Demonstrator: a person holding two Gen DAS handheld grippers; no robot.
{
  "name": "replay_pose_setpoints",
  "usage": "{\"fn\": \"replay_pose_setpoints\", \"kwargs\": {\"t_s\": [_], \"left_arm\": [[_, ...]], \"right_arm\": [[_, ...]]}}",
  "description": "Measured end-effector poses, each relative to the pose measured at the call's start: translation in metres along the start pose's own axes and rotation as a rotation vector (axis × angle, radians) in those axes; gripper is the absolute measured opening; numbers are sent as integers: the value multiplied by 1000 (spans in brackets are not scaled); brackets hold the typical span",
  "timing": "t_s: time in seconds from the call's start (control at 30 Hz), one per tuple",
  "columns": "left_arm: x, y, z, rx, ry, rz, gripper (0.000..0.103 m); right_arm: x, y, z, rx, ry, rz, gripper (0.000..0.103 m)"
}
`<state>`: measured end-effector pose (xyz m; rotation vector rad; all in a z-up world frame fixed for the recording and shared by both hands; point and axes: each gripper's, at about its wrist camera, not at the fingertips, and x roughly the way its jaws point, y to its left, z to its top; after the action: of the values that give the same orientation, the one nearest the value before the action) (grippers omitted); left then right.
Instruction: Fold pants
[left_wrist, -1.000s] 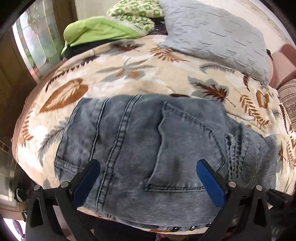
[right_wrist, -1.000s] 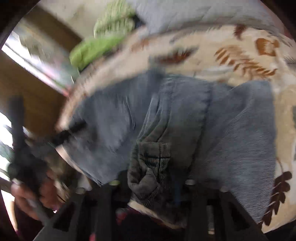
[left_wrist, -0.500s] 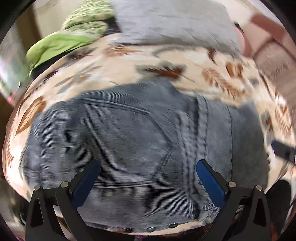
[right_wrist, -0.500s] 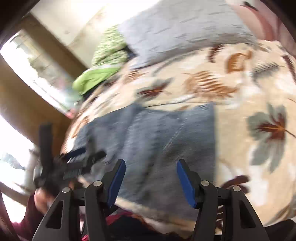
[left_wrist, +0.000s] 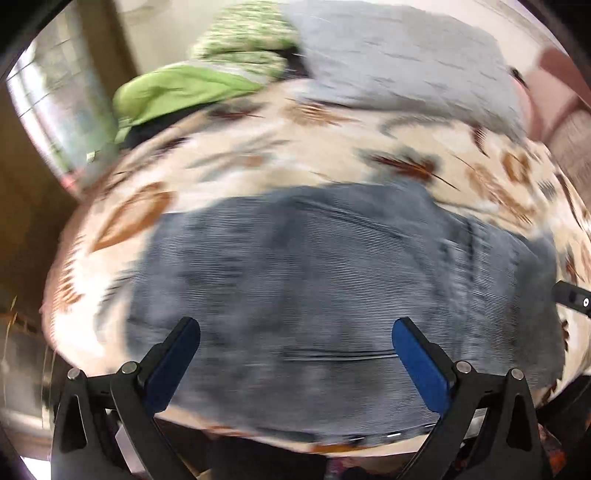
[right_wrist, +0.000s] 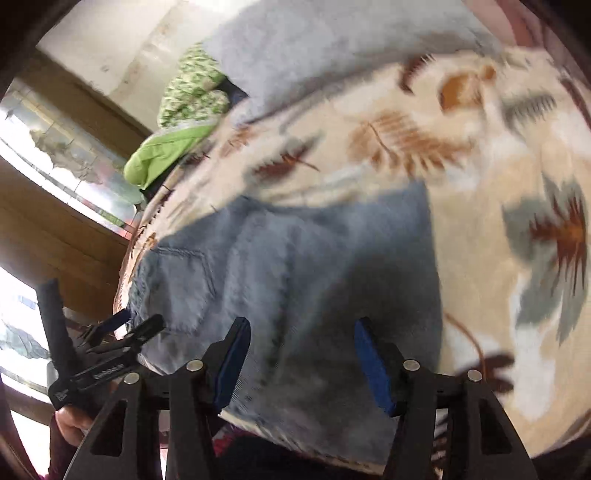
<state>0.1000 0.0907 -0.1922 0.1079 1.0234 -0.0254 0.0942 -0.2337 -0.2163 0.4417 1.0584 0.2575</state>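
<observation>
The folded pants (left_wrist: 332, 280) lie on the leaf-print blanket (left_wrist: 258, 173) below both grippers; the left gripper (left_wrist: 295, 332) and right gripper (right_wrist: 301, 328) are released, empty.

Daylit room, both views pretty smeary

Light comes in from the window (right_wrist: 55, 162) on the left, blown out white low down in the right wrist view. Motion blur smears the leaf-print bedspread (left_wrist: 332, 166) and the jeans (left_wrist: 332, 277), though the gripper fingers (left_wrist: 421, 362) up close stay sharp. A soft shadow falls across the denim in the right wrist view. Fisheye bulges everything, with dark vignetted corners.
</observation>
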Motion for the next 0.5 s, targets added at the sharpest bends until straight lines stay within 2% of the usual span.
{"fn": "replay_pose_setpoints", "kwargs": {"t_s": [0.07, 0.17, 0.2, 0.23, 0.27, 0.4, 0.5], "left_arm": [[-4, 26, -2, -43, -2, 39, 103], [-1, 66, -12, -117, 24, 88, 103], [3, 80, -17, -151, 40, 101, 103], [5, 93, -21, -185, 54, 112, 103], [7, 105, -25, -216, 64, 121, 103], [12, 154, -41, -345, 91, 145, 103], [10, 175, -50, -432, 86, 113, 103]], "right_arm": [[13, 8, 8, -24, 12, -28, 63], [54, 10, 6, -48, 140, -80, 65], [62, 11, 2, -75, 140, -100, 66], [60, 17, -2, -125, 93, -89, 72], [61, 23, -5, -170, 97, -66, 86], [66, 40, -23, -348, 80, -164, 87], [55, 41, -31, -310, 59, -212, 87]]}}
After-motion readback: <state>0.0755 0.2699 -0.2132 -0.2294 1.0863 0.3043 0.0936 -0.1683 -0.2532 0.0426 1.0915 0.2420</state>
